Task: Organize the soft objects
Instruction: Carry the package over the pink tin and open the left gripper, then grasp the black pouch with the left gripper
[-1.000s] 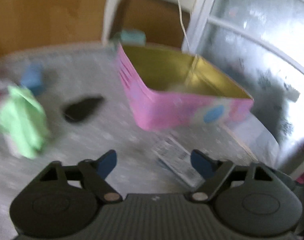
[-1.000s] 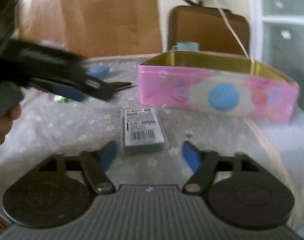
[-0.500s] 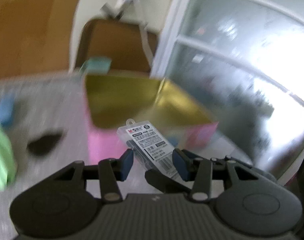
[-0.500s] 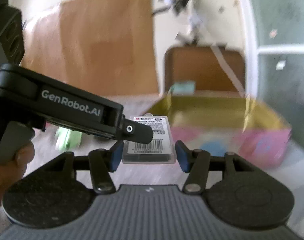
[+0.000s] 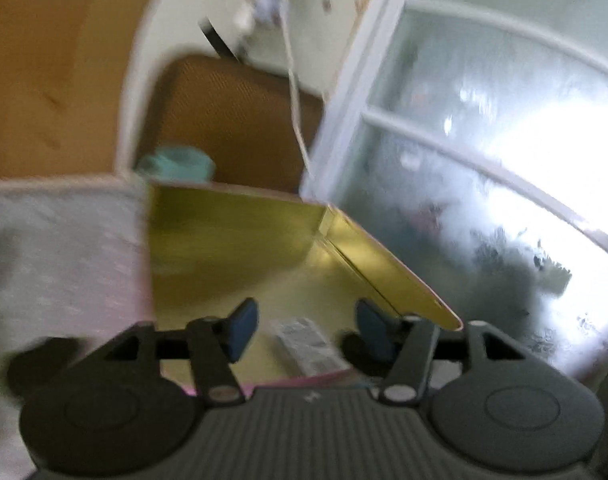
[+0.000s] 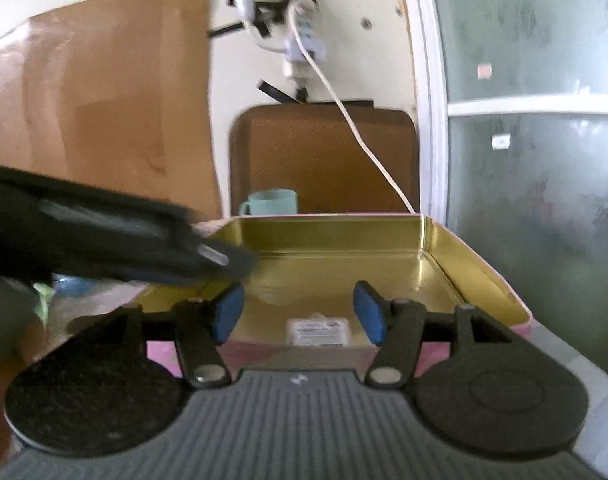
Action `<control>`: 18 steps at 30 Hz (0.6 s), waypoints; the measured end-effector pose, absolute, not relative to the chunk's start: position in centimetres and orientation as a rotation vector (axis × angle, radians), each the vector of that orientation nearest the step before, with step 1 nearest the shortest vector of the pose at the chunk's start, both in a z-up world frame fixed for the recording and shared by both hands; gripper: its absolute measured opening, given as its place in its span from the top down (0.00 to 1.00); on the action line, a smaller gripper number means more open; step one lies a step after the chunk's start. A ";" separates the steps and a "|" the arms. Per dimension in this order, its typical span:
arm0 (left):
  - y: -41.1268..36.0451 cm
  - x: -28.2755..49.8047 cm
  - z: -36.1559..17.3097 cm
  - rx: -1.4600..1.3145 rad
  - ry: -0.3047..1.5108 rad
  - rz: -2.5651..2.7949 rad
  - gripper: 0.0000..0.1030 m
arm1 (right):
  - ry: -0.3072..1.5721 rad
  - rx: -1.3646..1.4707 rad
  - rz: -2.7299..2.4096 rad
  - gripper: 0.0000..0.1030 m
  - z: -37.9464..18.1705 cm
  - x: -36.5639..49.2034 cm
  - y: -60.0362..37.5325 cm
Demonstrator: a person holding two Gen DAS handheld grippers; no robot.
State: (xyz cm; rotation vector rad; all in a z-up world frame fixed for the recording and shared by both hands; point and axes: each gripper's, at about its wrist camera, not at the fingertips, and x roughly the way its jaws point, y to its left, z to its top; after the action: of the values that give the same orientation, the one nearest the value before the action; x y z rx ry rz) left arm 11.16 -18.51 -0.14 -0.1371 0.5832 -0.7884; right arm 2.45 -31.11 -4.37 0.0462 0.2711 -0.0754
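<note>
A small clear packet with a white barcode label [image 6: 319, 332] lies flat on the gold floor of the pink tin [image 6: 344, 236], close to its near wall. My right gripper [image 6: 298, 316] hovers above the tin's near edge; its jaws are opening and the pads touch nothing. In the left wrist view the same packet [image 5: 308, 344] shows blurred on the floor of the tin [image 5: 240, 240], below my left gripper [image 5: 306, 328]. Its jaws are opening too, clear of the packet. The left gripper's black body [image 6: 104, 236] reaches in from the left over the tin's corner.
A teal mug [image 6: 270, 202] stands behind the tin in front of a brown chair back [image 6: 324, 160]. A white cable [image 6: 368, 148] hangs down to the tin's far rim. Frosted glass doors [image 6: 524, 200] lie to the right. Grey flowered cloth [image 5: 64, 248] covers the surface on the left.
Half a second ago both grippers held the packet between them just before the tin. Both have since moved over the tin and opened, and the packet lies inside.
</note>
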 end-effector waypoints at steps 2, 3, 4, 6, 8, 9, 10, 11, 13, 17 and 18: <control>-14.6 9.3 0.1 -0.146 0.509 -0.767 0.35 | 0.276 0.104 -0.038 0.39 -4.5 0.2 -29.7; -12.1 8.5 0.0 -0.151 0.475 -0.749 0.35 | 0.287 0.135 0.017 0.39 -4.6 -0.6 -28.4; -9.5 7.6 -0.2 -0.152 0.446 -0.727 0.35 | 0.313 0.151 0.085 0.39 -4.6 -0.2 -27.1; -4.6 6.7 -1.0 -0.132 0.410 -0.640 0.35 | 0.389 0.131 0.192 0.39 -4.9 1.4 -23.4; 0.1 6.5 -2.3 -0.134 0.404 -0.496 0.37 | 0.464 0.112 0.244 0.39 -5.7 3.8 -20.0; 2.3 6.8 -3.2 -0.161 0.425 -0.442 0.37 | 0.494 0.107 0.246 0.40 -6.0 5.3 -18.7; 4.0 7.1 -3.8 -0.185 0.445 -0.404 0.37 | 0.521 0.103 0.232 0.39 -6.3 7.0 -17.5; 5.8 7.4 -4.6 -0.218 0.464 -0.361 0.37 | 0.546 0.108 0.205 0.39 -6.6 8.8 -16.6; 8.5 8.0 -5.8 -0.273 0.465 -0.323 0.37 | 0.593 0.145 0.169 0.38 -7.1 11.2 -15.1; 11.0 7.9 -6.8 -0.324 0.432 -0.287 0.35 | 0.673 0.163 0.015 0.24 -8.7 14.8 -13.3; 11.0 8.0 -6.7 -0.328 0.433 -0.291 0.35 | 0.671 0.157 -0.007 0.26 -9.1 15.3 -13.1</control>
State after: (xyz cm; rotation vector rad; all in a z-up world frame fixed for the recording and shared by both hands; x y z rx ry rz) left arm 8.00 10.99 -6.73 -0.3283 0.4326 -0.2905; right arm 15.28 -13.10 -9.15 0.1570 0.6709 -0.0071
